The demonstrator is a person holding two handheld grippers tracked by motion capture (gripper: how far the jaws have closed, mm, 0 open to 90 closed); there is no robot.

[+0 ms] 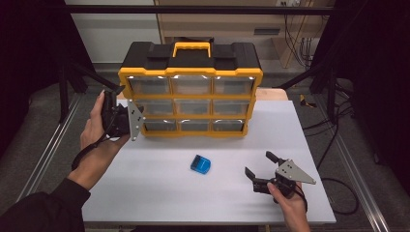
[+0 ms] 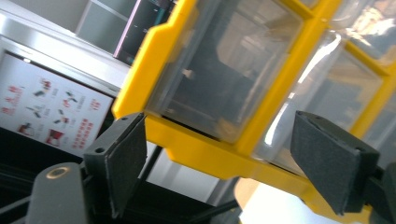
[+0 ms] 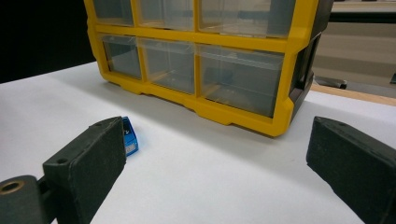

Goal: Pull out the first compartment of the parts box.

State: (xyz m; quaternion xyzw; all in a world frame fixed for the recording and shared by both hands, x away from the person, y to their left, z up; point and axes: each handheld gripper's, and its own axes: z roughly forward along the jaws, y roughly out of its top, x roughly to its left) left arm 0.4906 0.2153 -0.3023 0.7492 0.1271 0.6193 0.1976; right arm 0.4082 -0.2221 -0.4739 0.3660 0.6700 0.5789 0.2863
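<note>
Left gripper – jaws straddling cabinet corner.

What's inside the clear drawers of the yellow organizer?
The clear drawers of the yellow organizer look empty where the fronts are see-through, in the right gripper view. Glare on the top row hides their contents.

The cabinet blocks the worktop's far edge, its left corner just ahead of my left fingers. The small blue box lies mid-worktop; bare surface lies between it and my right fingers, and along the near edge.
</note>
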